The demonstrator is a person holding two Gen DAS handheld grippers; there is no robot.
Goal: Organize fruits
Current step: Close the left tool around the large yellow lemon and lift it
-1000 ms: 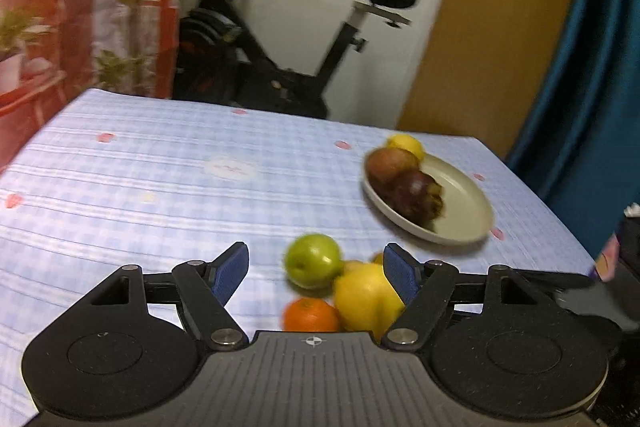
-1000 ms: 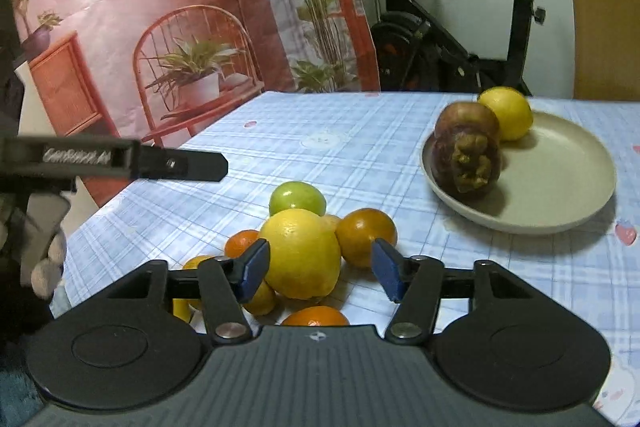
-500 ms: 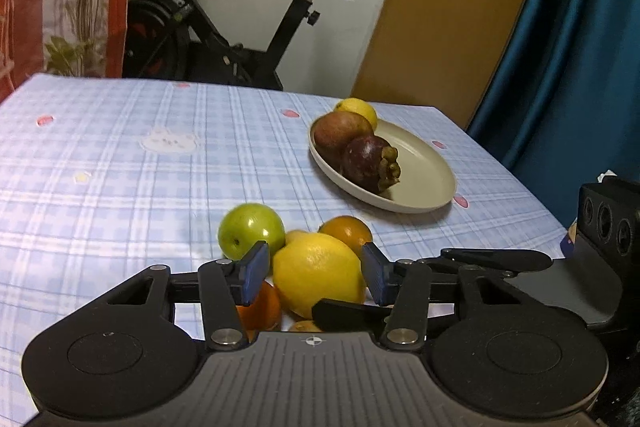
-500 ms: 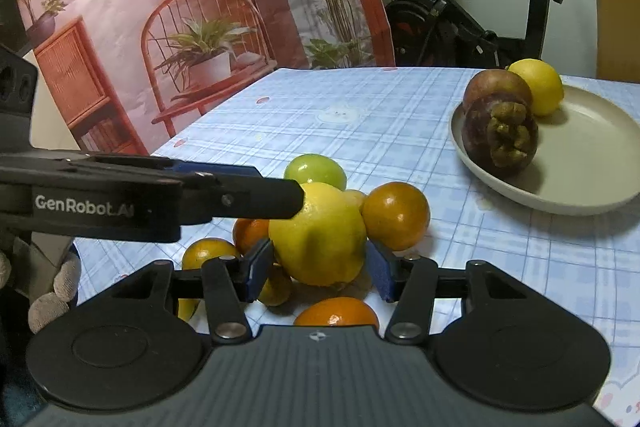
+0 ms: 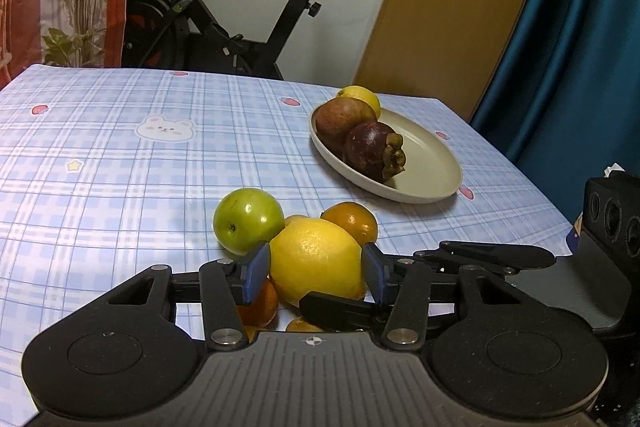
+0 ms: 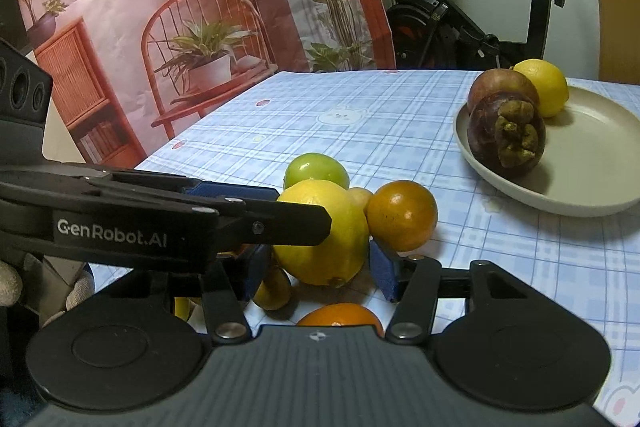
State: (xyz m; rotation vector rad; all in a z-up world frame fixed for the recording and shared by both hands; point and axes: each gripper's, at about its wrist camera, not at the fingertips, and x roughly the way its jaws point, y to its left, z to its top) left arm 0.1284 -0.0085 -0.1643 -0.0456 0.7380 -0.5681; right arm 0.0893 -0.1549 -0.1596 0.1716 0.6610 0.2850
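Observation:
A large yellow lemon (image 5: 316, 259) tops a pile of fruit on the blue checked tablecloth, with a green apple (image 5: 248, 219) and an orange (image 5: 352, 222) behind it. My left gripper (image 5: 314, 273) has its blue pads against the lemon's two sides. My right gripper (image 6: 318, 269) straddles the same lemon (image 6: 326, 231) from the other side, its pads close beside it. A beige plate (image 5: 430, 163) at the right holds two mangosteens (image 5: 374, 151) and a small lemon (image 5: 360, 97).
Small oranges (image 6: 340, 315) lie low in the pile under the grippers. The table's right edge meets a blue curtain (image 5: 568, 39). An exercise bike (image 5: 224, 7) stands behind the table. A printed backdrop (image 6: 140, 7) hangs at the left.
My left gripper swung right and came in on the lemon, its jaws narrowing onto it. My right gripper moved closer to the same lemon, its jaws narrowing too.

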